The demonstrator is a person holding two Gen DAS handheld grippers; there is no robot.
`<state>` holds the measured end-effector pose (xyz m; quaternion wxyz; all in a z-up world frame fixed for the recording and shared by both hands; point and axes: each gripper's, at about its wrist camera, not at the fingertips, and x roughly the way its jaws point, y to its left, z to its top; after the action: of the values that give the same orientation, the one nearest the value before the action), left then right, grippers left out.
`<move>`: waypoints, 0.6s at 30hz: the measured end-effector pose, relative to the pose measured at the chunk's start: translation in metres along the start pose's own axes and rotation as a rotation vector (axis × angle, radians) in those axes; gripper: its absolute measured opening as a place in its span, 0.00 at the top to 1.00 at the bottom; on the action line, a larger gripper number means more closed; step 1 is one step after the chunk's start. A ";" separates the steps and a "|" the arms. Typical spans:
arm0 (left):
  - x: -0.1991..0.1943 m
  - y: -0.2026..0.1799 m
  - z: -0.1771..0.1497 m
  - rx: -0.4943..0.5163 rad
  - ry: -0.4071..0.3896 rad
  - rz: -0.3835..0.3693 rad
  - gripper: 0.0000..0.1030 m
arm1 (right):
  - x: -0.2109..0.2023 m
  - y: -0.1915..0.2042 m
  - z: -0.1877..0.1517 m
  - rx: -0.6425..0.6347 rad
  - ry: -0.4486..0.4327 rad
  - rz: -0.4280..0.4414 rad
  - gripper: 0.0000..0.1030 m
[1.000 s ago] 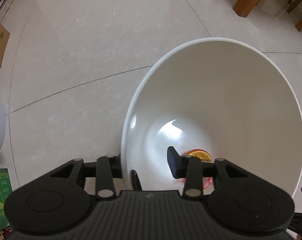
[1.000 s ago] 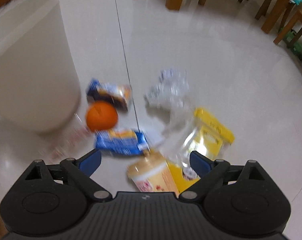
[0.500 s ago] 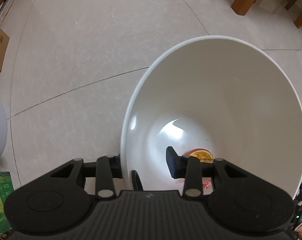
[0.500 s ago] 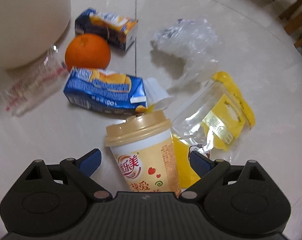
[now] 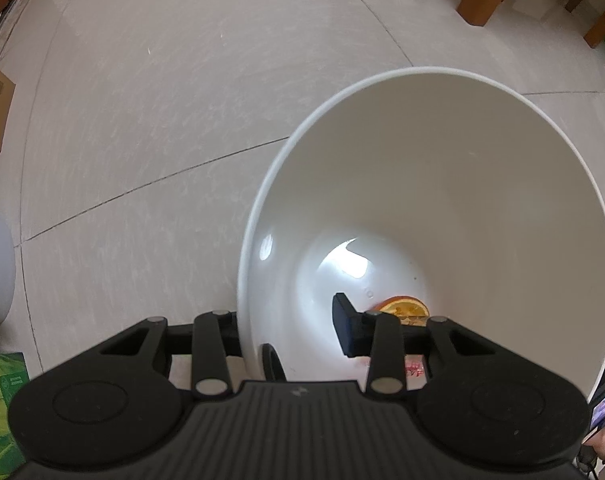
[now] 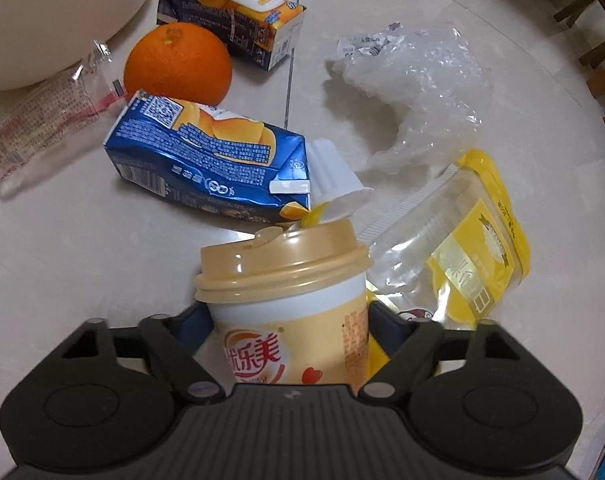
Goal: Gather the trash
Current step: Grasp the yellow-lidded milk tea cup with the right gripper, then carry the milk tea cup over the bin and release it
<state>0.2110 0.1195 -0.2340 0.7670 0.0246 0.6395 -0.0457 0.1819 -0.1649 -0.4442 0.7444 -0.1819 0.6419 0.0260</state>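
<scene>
We see the cup [image 6: 286, 300] lying nearest us on the floor [image 6: 82, 260], between the fingers of the right gripper [image 6: 288, 320]. Just behind it lies a carton [image 6: 206, 160], with a small pot [image 6: 334, 184] at the carton's right end. Behind the carton sits the orange [image 6: 178, 64], and behind that a second carton [image 6: 230, 16]. A wrapper [image 6: 42, 120] lies left of the orange, beside the bin [image 6: 42, 12]. Right of the cup lies a pouch [image 6: 470, 256], with crumpled plastic [image 6: 414, 80] behind it.

In the bin we see a fruit slice [image 5: 404, 308] at the bottom; the left gripper [image 5: 290, 328] straddles the near wall.
</scene>
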 end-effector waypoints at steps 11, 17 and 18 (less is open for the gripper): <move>0.001 -0.010 -0.001 0.023 -0.003 0.037 0.67 | -0.031 -0.017 0.009 0.113 0.000 0.021 0.22; 0.000 -0.014 -0.001 0.037 -0.006 0.059 0.69 | -0.077 -0.021 0.021 0.151 -0.051 0.054 0.23; 0.000 -0.014 -0.001 0.036 -0.005 0.058 0.69 | -0.088 -0.020 0.025 0.151 -0.065 0.058 0.23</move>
<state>0.2086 0.1058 -0.2343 0.7691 0.0567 0.6357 -0.0349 0.1955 -0.1593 -0.3520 0.7754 -0.1055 0.6226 0.0051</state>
